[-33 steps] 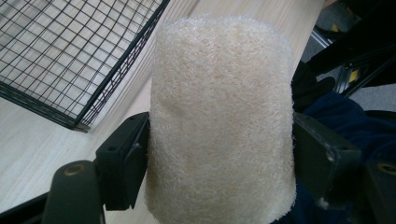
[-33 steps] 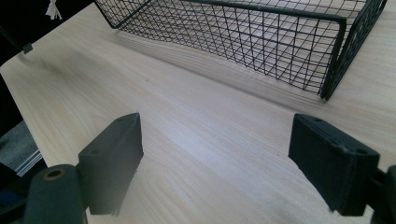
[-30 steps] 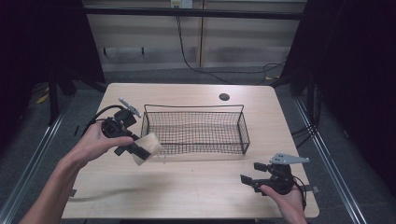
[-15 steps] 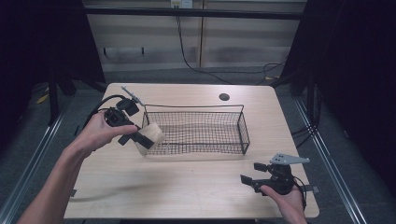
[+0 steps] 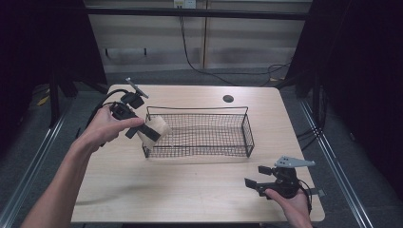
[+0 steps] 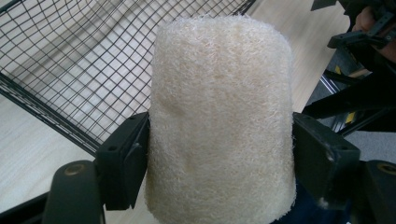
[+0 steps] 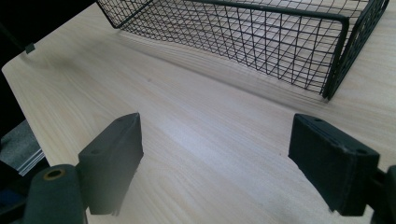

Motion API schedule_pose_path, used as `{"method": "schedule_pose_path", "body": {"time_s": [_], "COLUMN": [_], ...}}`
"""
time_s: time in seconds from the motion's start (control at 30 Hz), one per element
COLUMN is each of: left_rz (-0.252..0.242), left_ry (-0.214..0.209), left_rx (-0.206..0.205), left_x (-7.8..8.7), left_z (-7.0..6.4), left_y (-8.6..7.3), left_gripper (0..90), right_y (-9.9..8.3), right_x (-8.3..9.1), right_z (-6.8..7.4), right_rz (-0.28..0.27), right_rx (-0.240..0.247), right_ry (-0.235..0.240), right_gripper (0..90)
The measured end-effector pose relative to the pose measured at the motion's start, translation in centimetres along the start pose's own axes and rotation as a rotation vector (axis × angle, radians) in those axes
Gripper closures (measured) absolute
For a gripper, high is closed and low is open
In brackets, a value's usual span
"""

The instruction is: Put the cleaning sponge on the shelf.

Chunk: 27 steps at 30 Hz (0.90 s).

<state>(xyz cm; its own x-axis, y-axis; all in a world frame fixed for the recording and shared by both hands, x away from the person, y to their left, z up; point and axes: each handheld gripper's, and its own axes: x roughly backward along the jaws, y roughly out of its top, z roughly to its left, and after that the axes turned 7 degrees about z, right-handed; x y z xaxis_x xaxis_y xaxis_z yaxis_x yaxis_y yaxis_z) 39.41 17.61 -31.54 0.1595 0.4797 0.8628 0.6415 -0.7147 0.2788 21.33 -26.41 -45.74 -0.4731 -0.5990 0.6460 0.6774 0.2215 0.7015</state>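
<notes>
Left hand-held gripper (image 5: 148, 133) clamps loofah sponge (image 6: 222, 121) over basket (image 5: 247, 128) corner.

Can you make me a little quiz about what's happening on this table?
1. True or false: the left gripper holds the cream, fuzzy loofah sponge between its jaws.
2. Where is the sponge now? A) flat on the light wooden table B) held at the left end of the black wire mesh basket C) on the floor
3. Fill in: the right gripper has its jaws ____, with nothing between them.

Key: 1 true; 2 B; 3 open.
</notes>
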Motion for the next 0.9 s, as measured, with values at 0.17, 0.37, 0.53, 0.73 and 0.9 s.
{"method": "schedule_pose_path", "body": {"time_s": [0.17,0.37,0.53,0.73,0.9], "left_rz": [-0.011,-0.029,-0.039,-0.020,-0.015], "left_ry": [0.013,0.031,0.049,0.083,0.109], "left_rx": [0.038,0.105,0.170,0.203,0.246], "left_x": [-0.1,-0.2,-0.7,-0.8,-1.2], "left_z": [0.3,0.8,1.2,1.9,2.0], "left_y": [0.4,0.7,1.2,1.6,1.9], "left_gripper": [26.0,26.0,26.0,26.0,26.0], "right_y": [0.0,0.0,0.0,0.0,0.0], "right_x": [0.0,0.0,0.0,0.0,0.0], "right_z": [0.0,0.0,0.0,0.0,0.0], "right_rz": [0.002,0.001,0.003,0.004,0.006], "right_rx": [-0.002,0.001,0.000,0.001,-0.001], "right_ry": [0.001,0.000,0.000,0.001,0.001], "right_gripper": [17.3,17.2,17.2,17.2,17.3]}}
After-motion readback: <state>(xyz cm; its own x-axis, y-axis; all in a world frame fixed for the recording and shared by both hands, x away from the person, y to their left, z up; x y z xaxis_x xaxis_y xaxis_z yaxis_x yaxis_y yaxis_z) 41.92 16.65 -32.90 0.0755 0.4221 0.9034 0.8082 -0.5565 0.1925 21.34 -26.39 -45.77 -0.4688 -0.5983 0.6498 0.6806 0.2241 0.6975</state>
